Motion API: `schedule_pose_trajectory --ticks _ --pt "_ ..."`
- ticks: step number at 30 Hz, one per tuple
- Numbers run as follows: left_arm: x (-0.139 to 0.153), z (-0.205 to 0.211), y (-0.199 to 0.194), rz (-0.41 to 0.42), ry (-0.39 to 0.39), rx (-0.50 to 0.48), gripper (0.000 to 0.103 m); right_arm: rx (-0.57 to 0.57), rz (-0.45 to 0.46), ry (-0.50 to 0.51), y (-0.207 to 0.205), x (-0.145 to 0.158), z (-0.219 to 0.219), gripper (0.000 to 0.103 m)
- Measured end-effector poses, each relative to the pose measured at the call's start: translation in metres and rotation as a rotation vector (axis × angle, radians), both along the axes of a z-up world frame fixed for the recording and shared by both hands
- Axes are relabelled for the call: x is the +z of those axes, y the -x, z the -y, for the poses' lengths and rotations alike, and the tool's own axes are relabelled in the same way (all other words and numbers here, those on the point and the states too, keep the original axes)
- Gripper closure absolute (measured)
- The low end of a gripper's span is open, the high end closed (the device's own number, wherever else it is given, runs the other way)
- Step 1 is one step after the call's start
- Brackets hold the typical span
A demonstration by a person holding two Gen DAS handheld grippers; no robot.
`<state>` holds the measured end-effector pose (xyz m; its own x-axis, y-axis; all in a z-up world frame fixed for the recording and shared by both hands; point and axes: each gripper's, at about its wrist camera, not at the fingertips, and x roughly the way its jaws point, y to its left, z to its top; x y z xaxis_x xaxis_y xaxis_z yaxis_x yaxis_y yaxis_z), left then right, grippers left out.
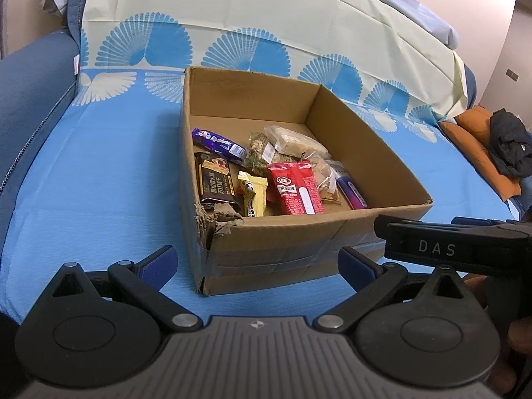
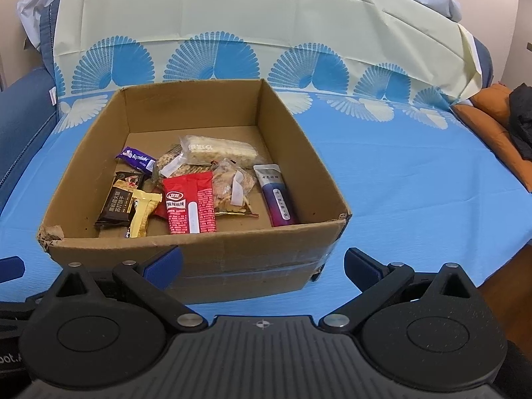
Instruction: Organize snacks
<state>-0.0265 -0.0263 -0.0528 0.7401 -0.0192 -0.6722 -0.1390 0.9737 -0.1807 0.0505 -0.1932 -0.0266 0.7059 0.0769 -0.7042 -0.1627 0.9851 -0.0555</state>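
An open cardboard box point(image 1: 299, 242) point(image 2: 232, 252) sits on a blue cloth. Inside lie several snacks: a red packet point(image 1: 296, 188) point(image 2: 189, 202), a purple bar point(image 1: 217, 140) point(image 2: 136, 158), a dark brown packet point(image 1: 216, 183) point(image 2: 121, 201), a yellow wrapper point(image 1: 254, 193) point(image 2: 144, 211), clear bags point(image 1: 294, 141) point(image 2: 216, 149) and a purple-pink stick point(image 1: 350, 190) point(image 2: 277, 199). My left gripper point(image 1: 257, 261) is open and empty in front of the box. My right gripper point(image 2: 262, 264) is open and empty at the box's near wall; its body shows in the left wrist view point(image 1: 449, 246).
The blue cloth point(image 1: 99, 183) point(image 2: 415, 183) covers a sofa seat, with a pale fan-patterned sheet point(image 1: 232, 16) over the backrest. An orange cushion point(image 1: 478, 153) with dark clothing point(image 1: 512, 146) lies at the right. A blue armrest point(image 1: 30, 93) is at the left.
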Motion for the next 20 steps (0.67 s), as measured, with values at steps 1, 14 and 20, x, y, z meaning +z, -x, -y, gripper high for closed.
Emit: schedule_pose_trajectory --ticks 1,14,20 --pt "0.000 0.000 -0.001 0.000 0.001 0.000 0.001 0.000 -0.002 -0.001 -0.001 0.000 0.000 0.001" --pt "-0.001 -0.005 -0.009 -0.003 0.006 -0.019 0.001 -0.001 -0.017 -0.047 -0.010 0.001 0.000 0.001" --pt "0.016 -0.023 -0.009 0.039 0.015 -0.063 0.000 -0.012 -0.018 -0.085 -0.017 0.002 -0.001 0.001"
